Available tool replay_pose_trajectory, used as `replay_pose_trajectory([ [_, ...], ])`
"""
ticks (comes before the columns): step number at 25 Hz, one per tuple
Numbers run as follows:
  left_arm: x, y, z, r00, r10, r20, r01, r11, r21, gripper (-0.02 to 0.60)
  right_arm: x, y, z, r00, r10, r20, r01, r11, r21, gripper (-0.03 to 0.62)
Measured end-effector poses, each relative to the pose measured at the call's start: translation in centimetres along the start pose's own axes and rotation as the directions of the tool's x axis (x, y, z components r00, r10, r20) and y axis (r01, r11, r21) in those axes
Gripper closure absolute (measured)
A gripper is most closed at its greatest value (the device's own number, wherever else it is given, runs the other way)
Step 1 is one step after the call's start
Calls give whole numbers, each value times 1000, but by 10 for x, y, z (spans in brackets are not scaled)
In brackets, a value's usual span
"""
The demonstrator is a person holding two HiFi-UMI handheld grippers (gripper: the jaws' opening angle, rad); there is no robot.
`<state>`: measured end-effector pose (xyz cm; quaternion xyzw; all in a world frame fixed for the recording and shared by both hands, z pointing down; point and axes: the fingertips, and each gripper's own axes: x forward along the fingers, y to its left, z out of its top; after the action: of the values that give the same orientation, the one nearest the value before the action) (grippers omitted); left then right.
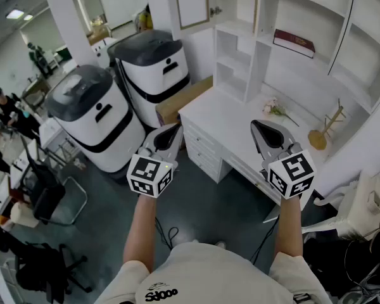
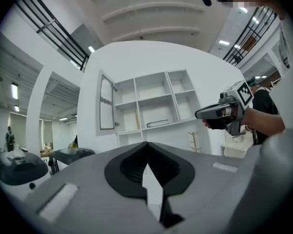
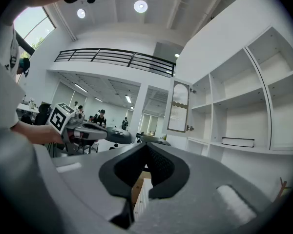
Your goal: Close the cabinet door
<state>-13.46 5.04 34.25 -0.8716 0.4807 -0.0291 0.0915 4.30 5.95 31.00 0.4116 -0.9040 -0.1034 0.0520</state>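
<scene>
White-framed panelled cabinet door (image 1: 191, 4) stands open, well apart from my left gripper (image 1: 175, 129) and right gripper (image 1: 256, 126), both pinched together, empty. Likely next: reach up, swing it to.

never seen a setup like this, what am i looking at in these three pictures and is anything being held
A person holds a hand tool in each hand: the left tongs and the right tongs, each with a marker cube at its back. The head view comes from a camera on the person's head looking down, so you see their arms. The other two pictures come from cameras riding on each tool, looking along its jaws. Both pairs of jaws are together with nothing between them, so nothing is held. In front is a white desk with shelves above. On the desk are a small wooden stand and some flowers. A book lies on a shelf. The cabinet door at the shelves' upper left stands open.
</scene>
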Motion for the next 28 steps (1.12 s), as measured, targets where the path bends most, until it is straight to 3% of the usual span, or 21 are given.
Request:
replay_pose_trajectory([
  [5, 8, -17, 1, 1000, -19, 7, 19, 999, -32, 568, -6, -17, -1, 999, -12, 35, 11, 999, 36, 592],
  [10, 6, -8, -4, 998, 63, 25, -59, 989, -134, 569, -14, -29, -10, 999, -25, 35, 23, 998, 52, 592],
  [12, 12, -6, -6, 996, 88, 8, -87, 990, -114, 569, -14, -35, -15, 999, -31, 29, 29, 998, 58, 592],
  [19, 55, -9, -26, 995, 49, -81, -52, 998, -39, 563, 9, -61, -36, 1000, 5, 10, -6, 994, 109, 592],
  [23, 86, 21, -42, 991, 89, -98, -91, 996, -14, 563, 41, -81, -51, 1000, 28, -14, -27, 993, 119, 592],
  [28, 140, 83, -49, 994, 89, -61, -91, 996, -19, 563, 107, -121, -54, 1000, 9, -13, -8, 996, 93, 592],
])
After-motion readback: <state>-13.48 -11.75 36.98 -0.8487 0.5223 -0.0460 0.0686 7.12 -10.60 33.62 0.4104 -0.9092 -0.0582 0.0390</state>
